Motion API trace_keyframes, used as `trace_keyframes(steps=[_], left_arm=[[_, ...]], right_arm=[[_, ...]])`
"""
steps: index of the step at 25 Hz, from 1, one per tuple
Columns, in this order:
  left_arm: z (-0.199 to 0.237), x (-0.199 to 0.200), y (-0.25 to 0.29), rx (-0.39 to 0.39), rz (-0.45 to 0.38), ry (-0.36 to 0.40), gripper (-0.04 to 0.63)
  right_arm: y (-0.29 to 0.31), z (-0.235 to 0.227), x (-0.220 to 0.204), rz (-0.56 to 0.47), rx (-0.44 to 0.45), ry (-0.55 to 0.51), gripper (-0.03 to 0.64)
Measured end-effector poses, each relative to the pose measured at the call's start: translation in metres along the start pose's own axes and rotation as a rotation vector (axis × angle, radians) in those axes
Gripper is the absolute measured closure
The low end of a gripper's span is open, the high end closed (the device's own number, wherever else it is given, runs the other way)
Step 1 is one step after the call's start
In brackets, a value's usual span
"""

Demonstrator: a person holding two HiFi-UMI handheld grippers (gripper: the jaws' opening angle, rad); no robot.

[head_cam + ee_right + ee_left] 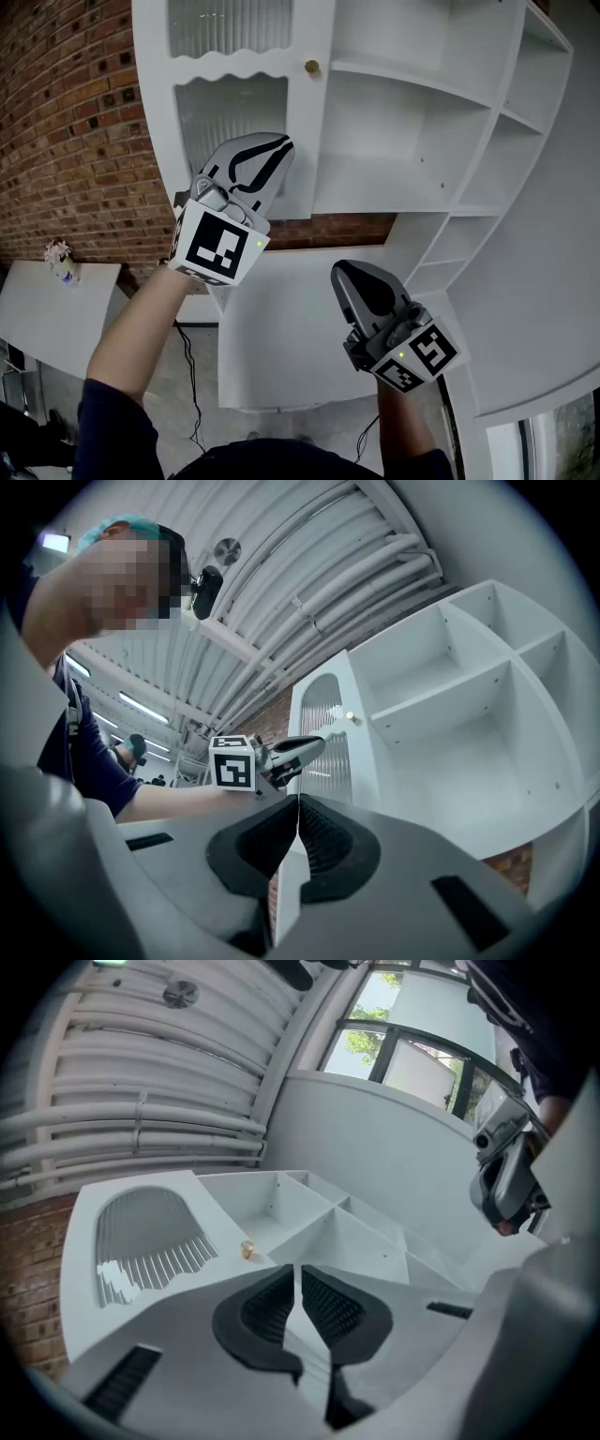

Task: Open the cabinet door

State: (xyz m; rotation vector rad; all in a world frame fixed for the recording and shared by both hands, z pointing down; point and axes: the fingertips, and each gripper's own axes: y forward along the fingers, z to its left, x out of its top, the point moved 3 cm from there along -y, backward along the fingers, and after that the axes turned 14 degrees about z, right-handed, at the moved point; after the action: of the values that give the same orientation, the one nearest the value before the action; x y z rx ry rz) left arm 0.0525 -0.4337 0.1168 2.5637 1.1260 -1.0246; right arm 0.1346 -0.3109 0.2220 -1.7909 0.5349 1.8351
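Note:
The white cabinet door (302, 122) has ribbed glass panels (230, 108) and a small brass knob (311, 67) near its right edge; it lies flat against the cabinet. My left gripper (281, 146) is raised in front of the door's lower panel, below and left of the knob, jaws shut on nothing. In the left gripper view the knob (247, 1251) sits just above and left of the shut jaws (298, 1275). My right gripper (343, 273) hangs lower, before the cabinet's base, also shut and empty. The right gripper view shows the knob (351, 718) and the left gripper (307, 746).
Open white shelves (412, 141) fill the cabinet to the right of the door. A brick wall (66, 122) stands at the left. A white table (47, 314) with a small posy (60, 255) is at lower left; cables (192, 375) trail on the floor.

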Motion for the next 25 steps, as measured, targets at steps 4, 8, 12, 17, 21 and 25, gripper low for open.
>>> trace_keyframes(steps=[4, 8, 12, 17, 21, 25], left_arm=[[0.015, 0.016, 0.019, 0.032, 0.015, 0.085, 0.531], [0.033, 0.027, 0.036, 0.077, 0.033, 0.138, 0.494], [0.049, 0.034, 0.051, 0.1, 0.059, 0.18, 0.468], [0.058, 0.041, 0.066, 0.111, 0.098, 0.269, 0.442], [0.063, 0.045, 0.078, 0.116, 0.119, 0.306, 0.44], [0.064, 0.049, 0.085, 0.115, 0.138, 0.32, 0.44]], right_arm=[[-0.004, -0.007, 0.001, -0.003, -0.008, 0.004, 0.591], [-0.007, -0.014, 0.002, -0.014, -0.011, 0.011, 0.591], [-0.009, -0.018, 0.002, -0.019, -0.011, 0.014, 0.591], [-0.016, -0.022, -0.001, -0.02, -0.015, 0.018, 0.591], [-0.021, -0.027, -0.002, -0.017, -0.023, 0.024, 0.591], [-0.026, -0.03, -0.004, -0.015, -0.028, 0.026, 0.591]])
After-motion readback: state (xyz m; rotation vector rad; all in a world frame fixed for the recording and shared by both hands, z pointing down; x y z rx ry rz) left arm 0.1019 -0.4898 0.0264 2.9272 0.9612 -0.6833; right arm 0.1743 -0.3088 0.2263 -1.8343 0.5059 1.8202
